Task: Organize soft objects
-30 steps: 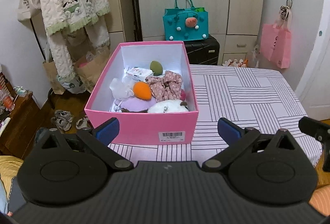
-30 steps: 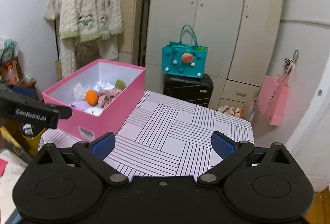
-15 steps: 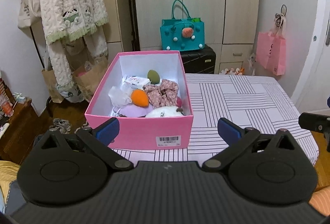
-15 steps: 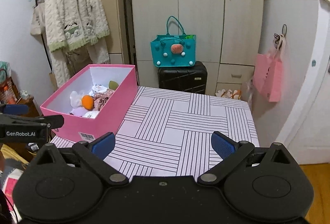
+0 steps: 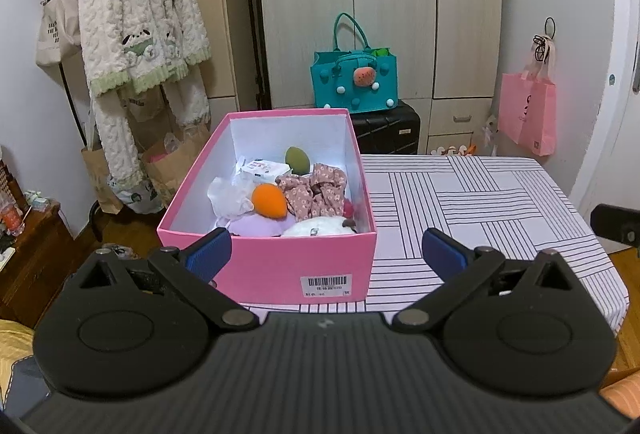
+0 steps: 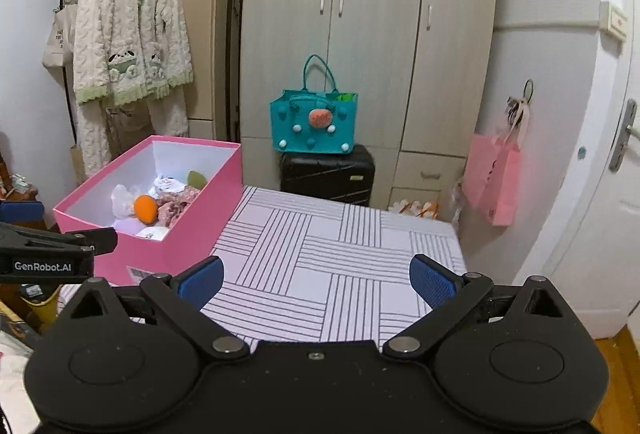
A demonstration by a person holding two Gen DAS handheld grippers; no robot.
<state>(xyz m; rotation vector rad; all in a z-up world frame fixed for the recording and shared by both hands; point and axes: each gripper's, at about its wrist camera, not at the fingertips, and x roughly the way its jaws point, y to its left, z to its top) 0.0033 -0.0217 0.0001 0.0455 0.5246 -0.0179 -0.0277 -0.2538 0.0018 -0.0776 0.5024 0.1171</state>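
Observation:
A pink box (image 5: 276, 270) (image 6: 200, 218) stands on the left part of the striped table (image 5: 480, 202) (image 6: 332, 266). Inside lie an orange egg-shaped sponge (image 5: 269, 199) (image 6: 145, 208), a green one (image 5: 298, 160), a floral scrunchie (image 5: 316, 190), a lilac pad (image 5: 260, 224), a white plush (image 5: 320, 226) and white cloth (image 5: 228, 196). My left gripper (image 5: 325, 250) hangs open in front of the box's near wall, holding nothing. My right gripper (image 6: 316, 276) is open and empty above the bare tabletop, to the right of the box.
A teal felt bag (image 5: 355, 84) sits on a black suitcase (image 5: 388, 132) behind the table, before a wardrobe (image 6: 360, 14). A pink bag (image 5: 528, 114) hangs on the right wall. A white fleece robe (image 5: 136, 26) hangs at the left above paper bags.
Both grippers have drawn back and risen from the table, so the box looks smaller and farther. The right view has swung rightward. Both stay open; the box contents have not moved.

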